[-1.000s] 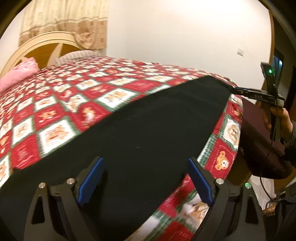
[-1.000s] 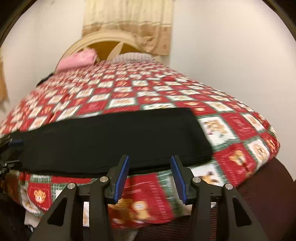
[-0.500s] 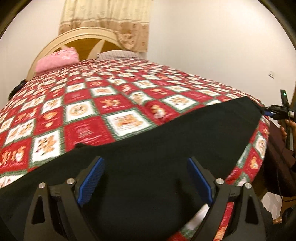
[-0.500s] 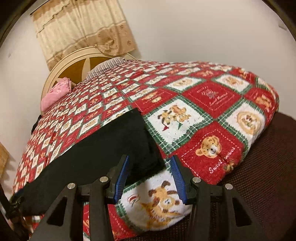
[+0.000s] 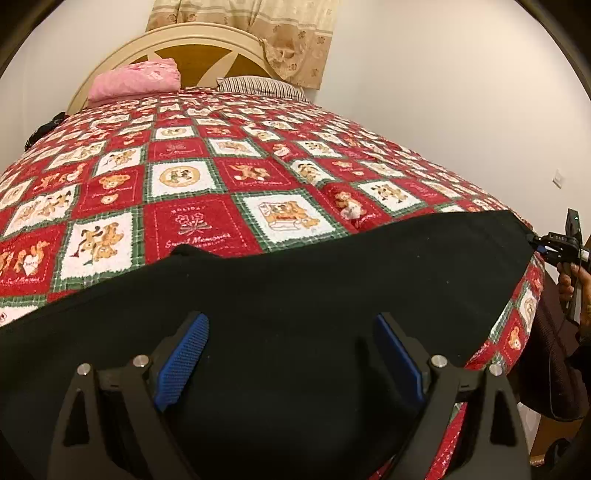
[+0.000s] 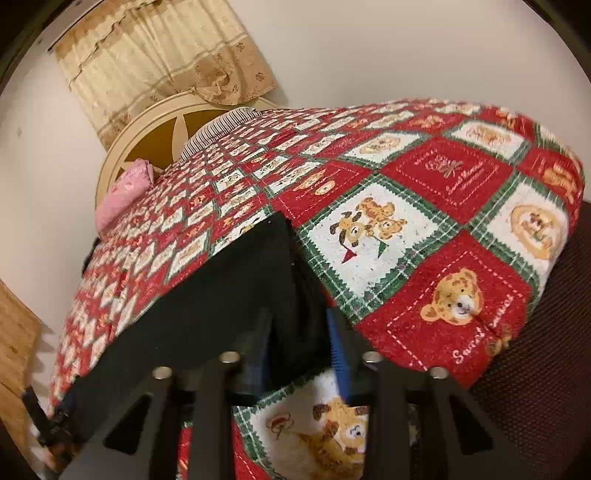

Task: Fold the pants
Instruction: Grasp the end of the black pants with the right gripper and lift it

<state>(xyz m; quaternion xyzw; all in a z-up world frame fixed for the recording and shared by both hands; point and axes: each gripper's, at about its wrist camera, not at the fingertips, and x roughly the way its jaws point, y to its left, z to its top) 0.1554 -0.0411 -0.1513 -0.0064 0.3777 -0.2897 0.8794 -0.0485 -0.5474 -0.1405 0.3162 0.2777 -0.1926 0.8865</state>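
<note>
The pants [image 5: 295, 295] are black and lie flat in a long band across the near edge of the bed, on the quilt [image 5: 199, 225]. In the left wrist view they run from the near left corner of the picture to the right edge of the bed. A small fold of cloth rises at their far edge, left of centre.

The left gripper [image 5: 291, 362] hangs over the pants with its jaws spread wide. The blue pads [image 5: 183, 360] stand well apart, with cloth below them but nothing pinched between them; the tool is released.

The right gripper [image 6: 301, 343] is at the right end of the pants. Its jaws have just been closing, and the dark corner of the cloth sits between the narrowed pads [image 6: 338, 350]. Whether the pads press on the cloth cannot be told: the frame is blurred there. In the left wrist view the same tool shows at the far right, touching the end of the pants, with a hand [image 5: 570, 280] on its grip.

The quilt is red, white and green check with bear prints. At the far end lie a pink pillow [image 5: 135, 79] and a striped pillow [image 5: 258, 86], against a cream headboard [image 5: 199, 40]. A beige curtain [image 5: 291, 33] hangs behind.
</note>
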